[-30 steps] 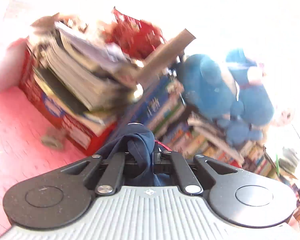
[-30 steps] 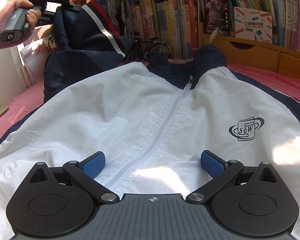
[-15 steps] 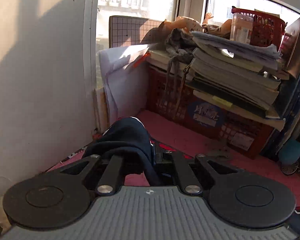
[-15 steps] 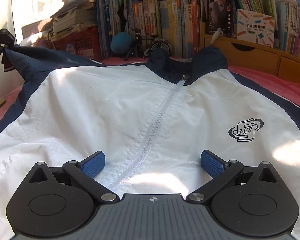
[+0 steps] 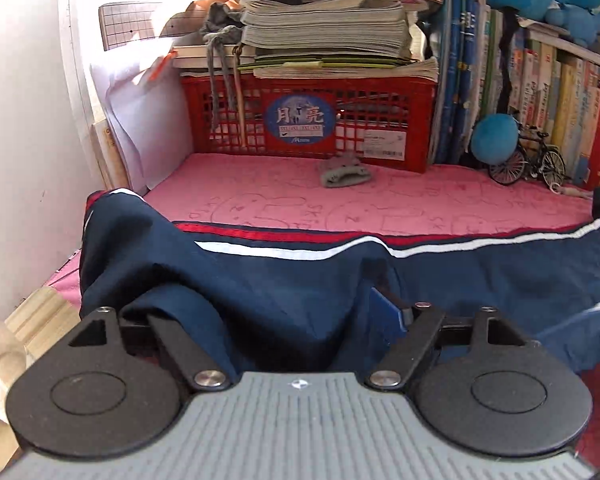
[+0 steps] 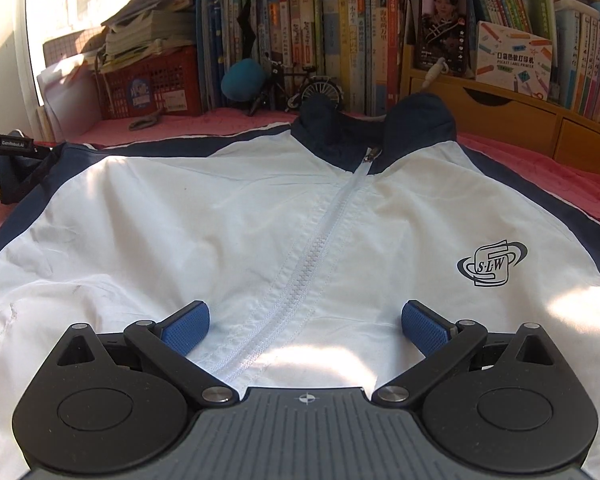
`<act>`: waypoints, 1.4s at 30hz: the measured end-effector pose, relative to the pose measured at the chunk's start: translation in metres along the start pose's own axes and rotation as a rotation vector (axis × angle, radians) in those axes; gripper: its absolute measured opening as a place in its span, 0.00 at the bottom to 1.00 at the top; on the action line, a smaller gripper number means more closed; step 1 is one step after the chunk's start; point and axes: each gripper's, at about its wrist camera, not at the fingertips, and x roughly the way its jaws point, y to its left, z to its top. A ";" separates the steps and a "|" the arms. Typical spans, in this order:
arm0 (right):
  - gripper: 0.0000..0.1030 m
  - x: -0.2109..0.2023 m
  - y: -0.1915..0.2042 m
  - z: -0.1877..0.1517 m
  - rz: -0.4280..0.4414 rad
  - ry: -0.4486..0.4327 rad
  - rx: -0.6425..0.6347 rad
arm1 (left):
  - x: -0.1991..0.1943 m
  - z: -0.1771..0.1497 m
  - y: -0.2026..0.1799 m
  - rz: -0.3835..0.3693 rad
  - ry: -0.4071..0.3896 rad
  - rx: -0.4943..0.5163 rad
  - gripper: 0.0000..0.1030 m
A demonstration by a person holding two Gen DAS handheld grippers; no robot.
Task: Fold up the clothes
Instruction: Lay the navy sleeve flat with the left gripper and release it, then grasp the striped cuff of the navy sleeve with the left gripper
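A red crate [image 5: 308, 120] under stacked papers [image 5: 324, 28] sits at the far edge of a pink blanket [image 5: 380, 204], a model bicycle [image 5: 528, 160] and shelved books [image 6: 340, 40] to its right.

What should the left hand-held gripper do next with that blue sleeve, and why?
Probably draw the left hand-held gripper back off the sleeve. Its jaws are opening, with cloth bunched between them, and the sleeve already lies spread out on the pink bed cover.
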 end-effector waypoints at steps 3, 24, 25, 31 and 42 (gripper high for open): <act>1.00 0.000 0.000 0.000 0.000 0.000 -0.001 | -0.001 -0.004 0.005 0.058 -0.020 0.019 0.78; 1.00 -0.003 -0.009 -0.001 0.037 -0.021 0.051 | -0.135 -0.084 -0.239 -0.319 -0.495 0.936 0.18; 1.00 -0.006 -0.015 -0.001 0.060 -0.035 0.087 | -0.134 -0.098 -0.247 -0.354 -0.461 0.974 0.18; 1.00 -0.028 -0.065 -0.011 0.097 -0.118 0.411 | -0.117 -0.136 -0.263 -0.398 -0.344 1.005 0.24; 0.99 -0.019 -0.080 -0.010 0.301 -0.124 0.715 | -0.120 -0.143 -0.269 -0.353 -0.404 0.986 0.23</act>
